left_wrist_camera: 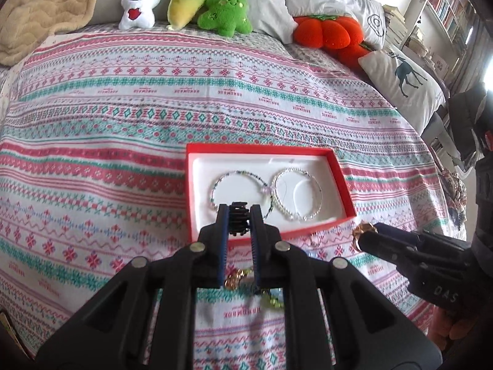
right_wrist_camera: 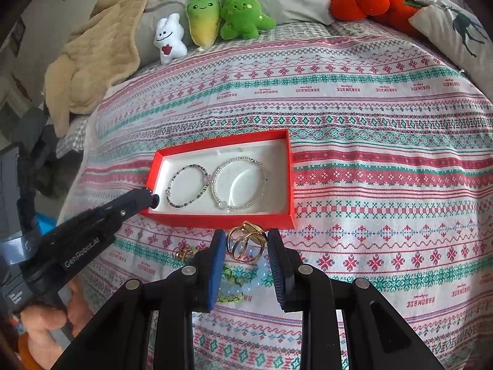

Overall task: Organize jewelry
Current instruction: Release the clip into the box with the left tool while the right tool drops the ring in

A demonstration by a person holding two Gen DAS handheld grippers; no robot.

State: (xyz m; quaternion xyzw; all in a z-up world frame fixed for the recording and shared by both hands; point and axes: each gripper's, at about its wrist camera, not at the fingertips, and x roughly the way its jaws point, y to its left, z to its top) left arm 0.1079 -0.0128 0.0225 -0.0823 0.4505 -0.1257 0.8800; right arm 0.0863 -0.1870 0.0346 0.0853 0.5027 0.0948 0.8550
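Note:
A red box with a white inside lies on the patterned bed cover and holds a dark beaded bracelet and a clear beaded bracelet. My left gripper is shut on a small black hair clip over the box's near left corner. My right gripper is shut on a gold ring-shaped piece, just in front of the box. A gold piece and a green-and-blue bead bracelet lie on the cover nearer me.
Plush toys, an orange pumpkin cushion, pillows and a beige blanket line the far side of the bed. A small ring lies by the box's front edge.

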